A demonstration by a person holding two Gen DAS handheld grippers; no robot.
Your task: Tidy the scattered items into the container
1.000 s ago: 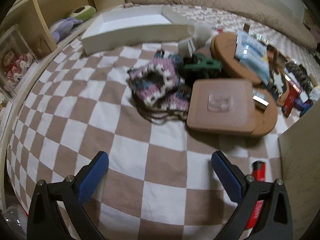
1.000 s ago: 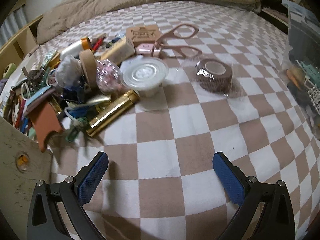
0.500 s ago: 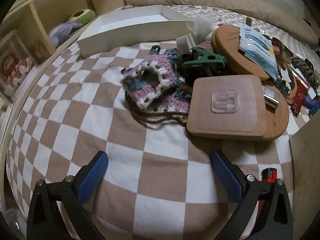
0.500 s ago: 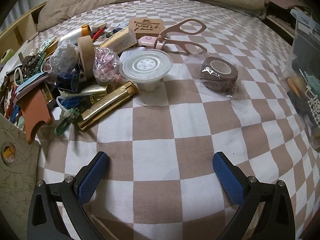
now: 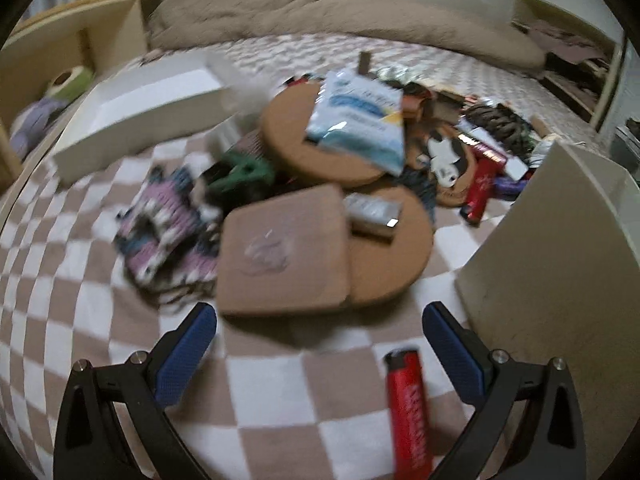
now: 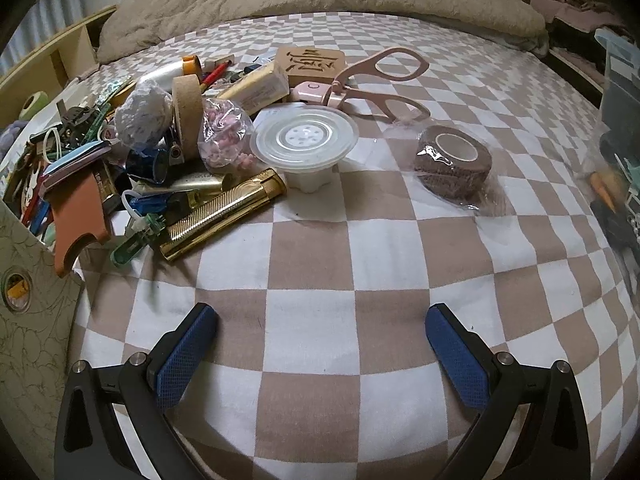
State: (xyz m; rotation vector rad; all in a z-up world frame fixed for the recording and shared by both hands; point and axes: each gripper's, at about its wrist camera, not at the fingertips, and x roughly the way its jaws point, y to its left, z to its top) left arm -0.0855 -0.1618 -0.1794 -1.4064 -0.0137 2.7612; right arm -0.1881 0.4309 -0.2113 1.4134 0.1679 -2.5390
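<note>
My left gripper [image 5: 320,354] is open and empty above the checkered blanket, just short of a square cork pad [image 5: 282,250] that overlaps a round cork mat [image 5: 394,258]. A red lighter [image 5: 408,408] lies between its fingers, near the right one. A crocheted purple pouch [image 5: 168,224] and a green clip [image 5: 244,172] lie to the left. The white open box [image 5: 132,120] sits at the far left. My right gripper [image 6: 320,356] is open and empty; ahead lie a gold lighter [image 6: 224,220], a clear plastic lid [image 6: 304,138] and a wrapped brown tape roll [image 6: 452,164].
A beige board [image 5: 560,272] stands upright at the right of the left view, and its patterned face [image 6: 28,320] shows at the left of the right view. Pink scissors [image 6: 380,80] and a wooden tile [image 6: 312,62] lie further back. A wooden shelf [image 5: 72,48] runs along the left; a clear bin [image 6: 620,128] stands right.
The left gripper has swung right and closer to the cork pads, bringing the red lighter between its fingers; that view is blurred. The right gripper has edged slightly nearer the pile.
</note>
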